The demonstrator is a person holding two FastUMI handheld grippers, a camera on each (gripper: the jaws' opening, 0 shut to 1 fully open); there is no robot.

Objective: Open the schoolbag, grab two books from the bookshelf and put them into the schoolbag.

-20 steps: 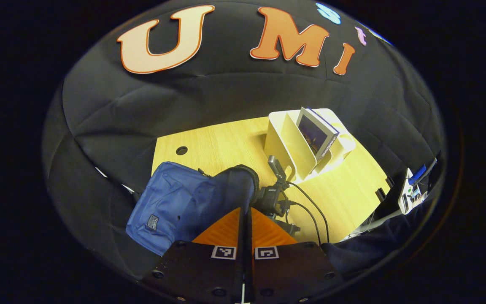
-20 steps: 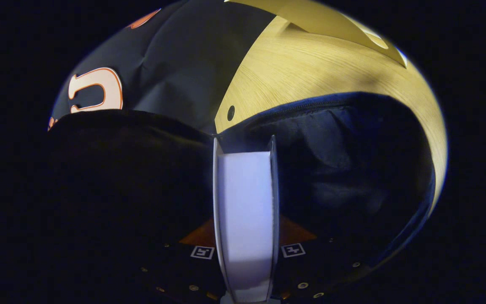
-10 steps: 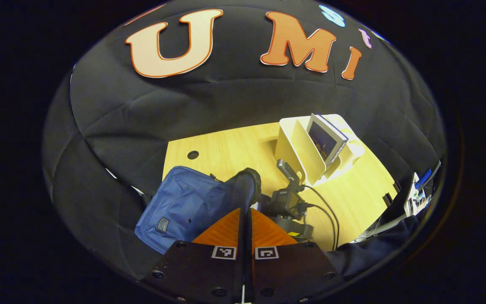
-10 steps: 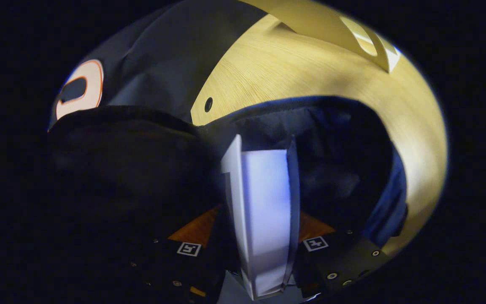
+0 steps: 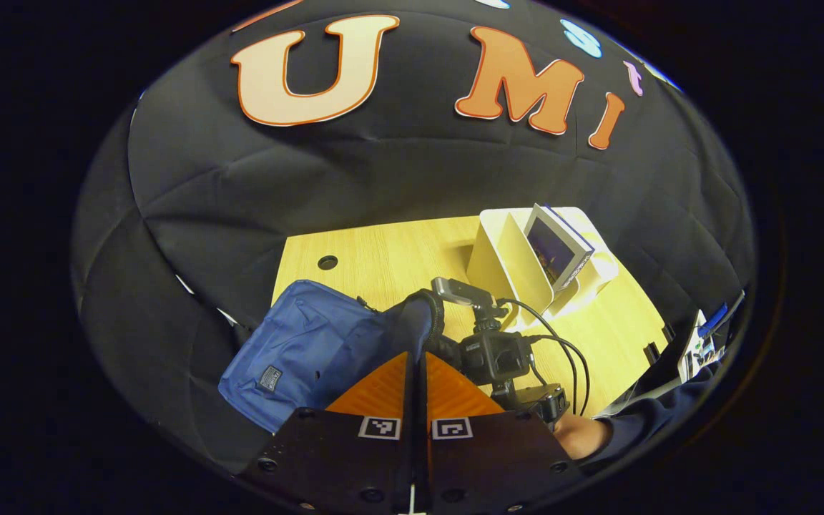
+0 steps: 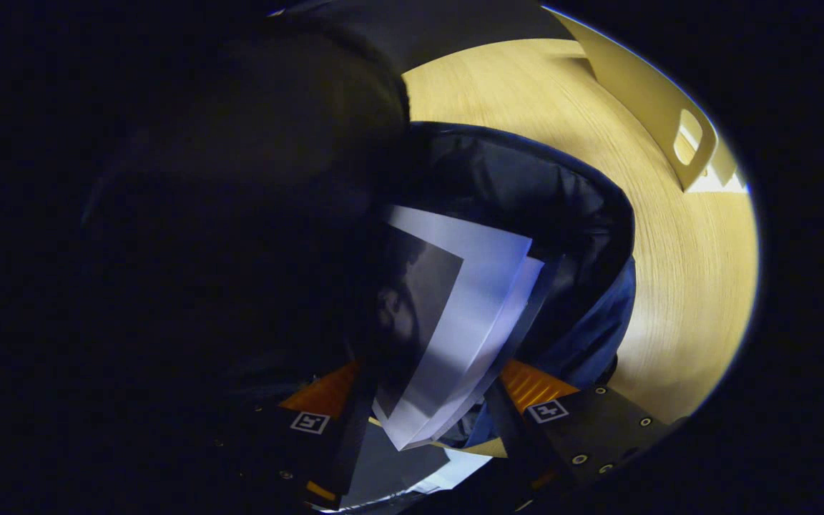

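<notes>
Leaning inside the schoolbag (image 6: 584, 214), a book (image 6: 469, 307); another in the bookshelf (image 5: 505, 265).

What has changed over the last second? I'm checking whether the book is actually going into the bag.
The right gripper has tipped the book from edge-on to slanted, its cover now showing, lower inside the schoolbag; the fingers look wider apart, perhaps releasing. The left gripper stays shut on the bag's opening edge. One book remains on the bookshelf.
</notes>
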